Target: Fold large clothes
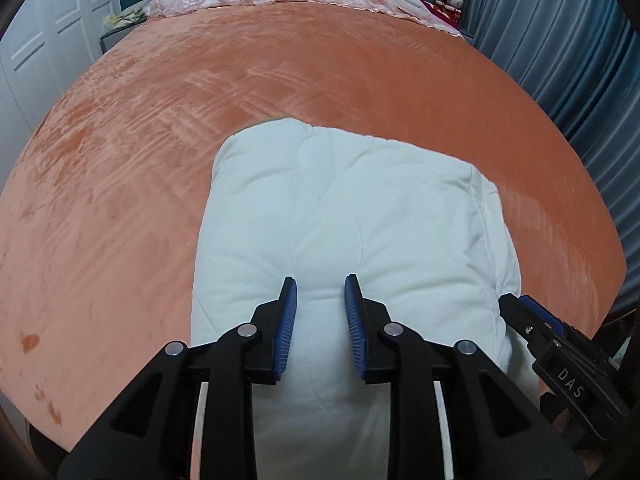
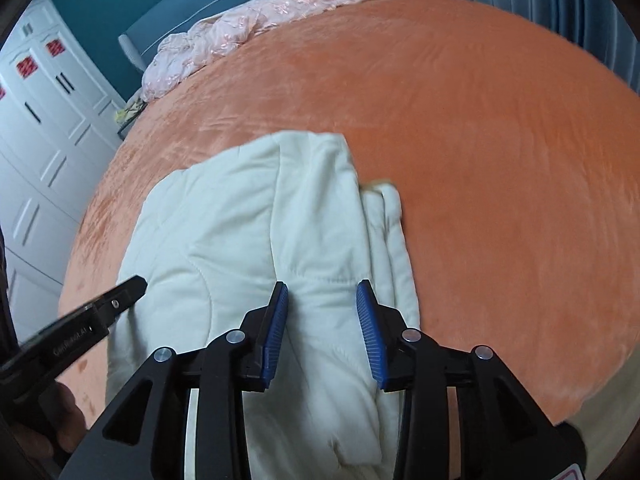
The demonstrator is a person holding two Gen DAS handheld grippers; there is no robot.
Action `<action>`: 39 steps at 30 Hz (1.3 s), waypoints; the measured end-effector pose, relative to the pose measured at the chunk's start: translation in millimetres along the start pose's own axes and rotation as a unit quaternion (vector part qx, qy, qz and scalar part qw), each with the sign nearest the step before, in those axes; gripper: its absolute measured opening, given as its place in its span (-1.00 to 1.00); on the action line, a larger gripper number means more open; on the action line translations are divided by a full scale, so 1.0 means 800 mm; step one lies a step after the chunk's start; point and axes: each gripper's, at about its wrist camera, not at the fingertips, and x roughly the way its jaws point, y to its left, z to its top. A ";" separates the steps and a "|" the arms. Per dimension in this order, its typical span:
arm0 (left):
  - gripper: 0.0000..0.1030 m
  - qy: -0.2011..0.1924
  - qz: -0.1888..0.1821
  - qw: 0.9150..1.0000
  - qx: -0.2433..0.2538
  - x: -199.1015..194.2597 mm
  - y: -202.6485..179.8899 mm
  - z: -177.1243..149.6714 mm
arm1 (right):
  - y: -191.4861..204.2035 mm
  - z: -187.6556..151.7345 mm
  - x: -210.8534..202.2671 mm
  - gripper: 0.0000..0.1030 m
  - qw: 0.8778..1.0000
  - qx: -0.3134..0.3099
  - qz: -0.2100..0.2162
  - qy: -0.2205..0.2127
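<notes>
We see a white padded garment lying folded into a thick bundle on an orange bed cover, just ahead of and below both claws.

What could go wrong, in our judgement: the bundle is puffy and its layers look loose. In the right wrist view, stacked edges show on the right side of the bundle, beyond the right claw, and they could spring apart with nothing pinning them. A low claw dragging across the top could catch a layer and pull the fold askew. The plush cover may also grip the fabric and bunch it if we slide the bundle.

Our left claw is released: its blue pads stand a little apart over the near middle of the garment, with nothing clamped between them. Our right claw is released too, open somewhat wider, above the garment's near right part, holding nothing. Whether either touches the fabric, we cannot tell.
</notes>
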 end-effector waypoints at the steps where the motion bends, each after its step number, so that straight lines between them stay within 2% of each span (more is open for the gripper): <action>1: -0.54 0.001 0.001 1.000 0.000 -0.001 -0.001 -0.004 | -0.005 -0.001 0.001 -0.31 1.000 0.013 0.007 0.003; 6: -0.54 0.004 0.009 1.000 0.004 -0.005 -0.005 -0.021 | -0.011 -0.012 0.005 -0.38 1.000 0.021 -0.006 0.011; 7: -0.54 0.005 0.011 1.000 0.006 -0.007 -0.005 -0.023 | -0.010 -0.014 0.004 -0.36 1.000 0.017 -0.009 0.010; 9: -0.43 0.007 0.012 1.000 0.005 -0.013 -0.005 -0.029 | -0.009 -0.020 -0.004 -0.15 1.000 0.016 -0.019 0.005; 10: -0.31 0.007 0.012 1.000 0.002 -0.016 -0.003 -0.031 | -0.011 -0.024 -0.008 0.09 0.999 0.019 -0.031 0.001; 11: 0.04 0.007 0.014 1.000 -0.004 -0.020 -0.001 -0.032 | -0.013 -0.028 -0.014 0.17 0.999 0.025 -0.037 -0.005; 12: 0.59 0.006 0.015 1.000 -0.017 -0.025 0.004 -0.035 | -0.018 -0.033 -0.018 0.18 0.999 0.029 -0.032 -0.007; 13: 0.82 0.008 0.015 0.999 -0.032 -0.028 0.010 -0.036 | -0.022 -0.036 -0.019 0.22 0.999 0.034 -0.027 -0.005; 14: 0.87 0.008 0.013 0.999 -0.051 -0.031 0.016 -0.039 | -0.026 -0.039 -0.020 0.29 0.999 0.039 -0.022 -0.001; 18: 0.88 0.036 -0.018 0.994 -0.106 -0.025 0.051 -0.054 | -0.042 -0.049 -0.018 0.40 0.998 0.063 0.010 0.017; 23: 0.90 0.063 -0.089 0.978 -0.177 -0.002 0.087 -0.068 | -0.058 -0.062 0.001 0.53 0.990 0.120 0.062 0.040; 27: 0.91 0.067 -0.113 0.973 -0.190 0.014 0.091 -0.074 | -0.076 -0.072 0.021 0.61 0.976 0.179 0.114 0.056; 31: 0.91 0.062 -0.123 0.970 -0.199 0.026 0.088 -0.075 | -0.073 -0.075 0.024 0.64 0.977 0.171 0.118 0.052; 33: 0.91 0.058 -0.117 0.972 -0.198 0.027 0.084 -0.075 | -0.069 -0.074 0.025 0.61 0.978 0.166 0.115 0.054; 36: 0.91 0.052 -0.100 0.977 -0.183 0.021 0.071 -0.069 | -0.066 -0.067 0.025 0.40 0.979 0.159 0.115 0.055; 37: 0.88 0.048 -0.092 0.980 -0.172 0.016 0.066 -0.067 | -0.062 -0.065 0.023 0.27 0.981 0.151 0.111 0.053; 39: 0.74 0.038 -0.078 0.985 -0.149 0.005 0.055 -0.062 | -0.054 -0.062 0.015 0.10 0.986 0.127 0.101 0.047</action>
